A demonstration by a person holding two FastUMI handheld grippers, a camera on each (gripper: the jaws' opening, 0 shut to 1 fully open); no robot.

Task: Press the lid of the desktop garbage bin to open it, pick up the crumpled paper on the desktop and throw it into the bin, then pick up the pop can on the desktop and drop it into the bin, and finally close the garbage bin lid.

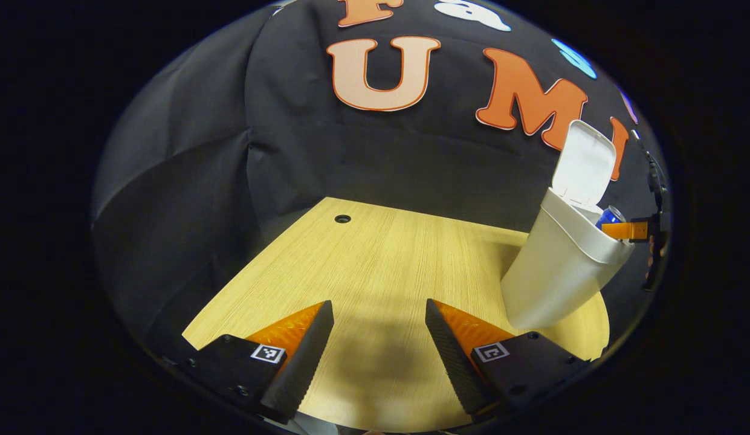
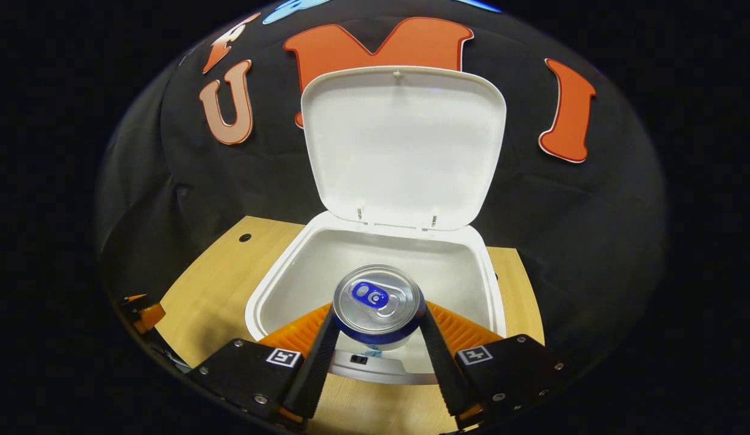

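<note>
The white desktop bin (image 2: 272,284) stands with its lid (image 2: 405,145) swung up and open. My right gripper (image 2: 378,335) is shut on the blue pop can (image 2: 378,302), held upright right over the bin's mouth. In the left gripper view the bin (image 1: 556,272) is at the right of the wooden table, lid (image 1: 583,166) raised, with the can (image 1: 610,215) and the right gripper (image 1: 628,231) at its rim. My left gripper (image 1: 379,338) hovers open above the bare tabletop, nothing between its fingers. A little of something pale blue shows inside the bin under the can; I cannot tell what it is.
The wooden table (image 1: 375,260) has a small round hole (image 1: 342,218) near its far left corner. Black cloth walls close in behind and to the left. The table's rounded front edge lies just beside the bin.
</note>
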